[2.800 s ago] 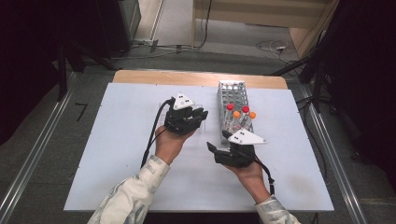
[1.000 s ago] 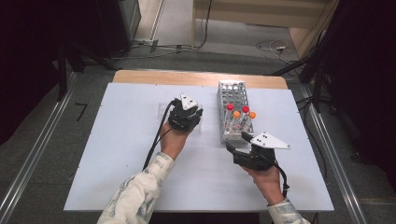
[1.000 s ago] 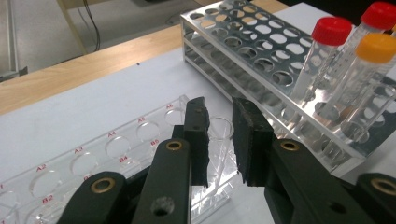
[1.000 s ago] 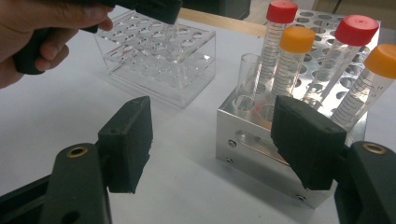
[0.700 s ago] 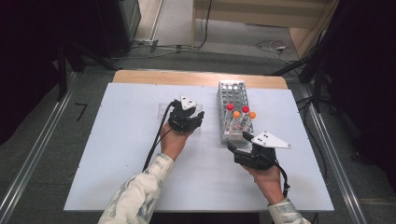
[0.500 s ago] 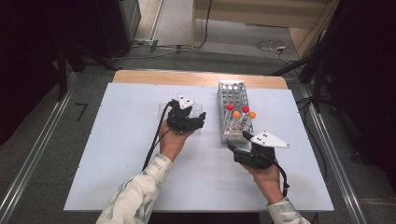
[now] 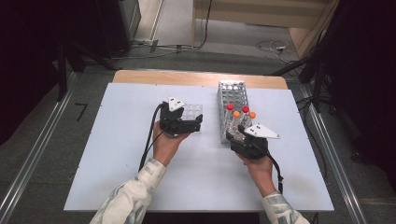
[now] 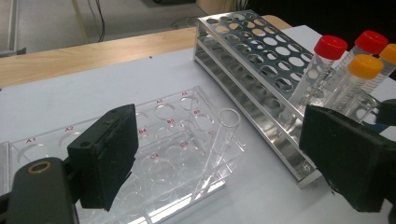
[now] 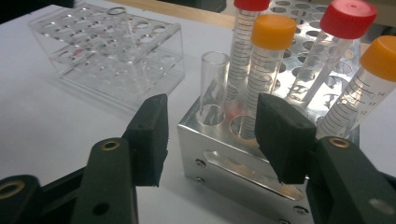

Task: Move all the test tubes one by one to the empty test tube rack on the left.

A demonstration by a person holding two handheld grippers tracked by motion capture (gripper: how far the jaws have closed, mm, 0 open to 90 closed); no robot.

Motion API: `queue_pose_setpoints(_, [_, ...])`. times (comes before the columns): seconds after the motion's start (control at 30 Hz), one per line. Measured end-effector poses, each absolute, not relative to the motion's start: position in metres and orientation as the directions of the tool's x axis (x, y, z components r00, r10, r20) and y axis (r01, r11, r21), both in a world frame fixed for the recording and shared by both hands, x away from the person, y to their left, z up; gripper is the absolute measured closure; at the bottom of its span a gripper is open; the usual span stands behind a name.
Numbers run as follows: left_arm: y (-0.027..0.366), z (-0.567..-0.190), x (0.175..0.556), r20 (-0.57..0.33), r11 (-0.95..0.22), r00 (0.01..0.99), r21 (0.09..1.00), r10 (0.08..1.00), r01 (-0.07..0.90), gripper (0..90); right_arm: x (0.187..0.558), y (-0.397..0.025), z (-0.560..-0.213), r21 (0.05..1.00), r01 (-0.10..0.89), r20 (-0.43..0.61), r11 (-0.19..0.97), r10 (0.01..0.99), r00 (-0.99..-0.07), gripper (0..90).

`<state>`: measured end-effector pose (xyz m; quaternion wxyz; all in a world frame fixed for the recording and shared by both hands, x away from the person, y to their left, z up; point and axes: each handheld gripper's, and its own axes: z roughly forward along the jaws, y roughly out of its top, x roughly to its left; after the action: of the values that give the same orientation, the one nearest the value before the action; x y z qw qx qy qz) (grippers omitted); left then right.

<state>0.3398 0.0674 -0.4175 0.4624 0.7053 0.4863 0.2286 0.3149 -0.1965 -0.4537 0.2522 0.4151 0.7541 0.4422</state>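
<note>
The clear acrylic tube rack carries small red well labels; A1, A2, B4, B5 and C4 can be read in the left gripper view, while others are too faint or sit behind the jaw. An uncapped clear glass tube leans in that rack, its open mouth up, lying between the two jaws of the left gripper, which are spread wide and hold nothing. Beside it stands the metal tube rack, a perforated steel frame with red-capped tubes and orange-capped tubes printed with black graduation lines; their numbers are too small to read. An open clear tube stands in the corner hole of the metal rack, just ahead of the right gripper, whose jaws are also parted and empty, the corner of the rack between them. In the high view the right gripper covers the rack's near end.
</note>
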Motion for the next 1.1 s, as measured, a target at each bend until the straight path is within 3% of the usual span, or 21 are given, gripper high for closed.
queue_pose_setpoints(0.13, [0.068,-0.417,0.338,-0.132,-0.098,0.424,0.873,0.896,0.478,11.1,0.320,-0.193,-0.456,0.880,0.393,-0.022,0.266,0.850,-0.526,56.2])
queue_pose_setpoints(0.53, [0.066,-0.414,0.334,-0.142,-0.092,0.444,0.880,0.885,0.465,10.5,0.331,-0.182,-0.462,0.883,0.388,-0.033,0.263,0.861,-0.507,71.2])
queue_pose_setpoints(0.77, [0.066,-0.412,0.331,-0.148,-0.089,0.455,0.883,0.878,0.460,10.5,0.328,-0.182,-0.458,0.895,0.369,-0.033,0.252,0.860,-0.509,73.0])
queue_pose_setpoints(1.1, [0.067,-0.405,0.327,-0.147,-0.084,0.459,0.891,0.876,0.447,10.6,0.318,-0.185,-0.418,0.928,0.293,-0.047,0.230,0.853,-0.520,73.1])
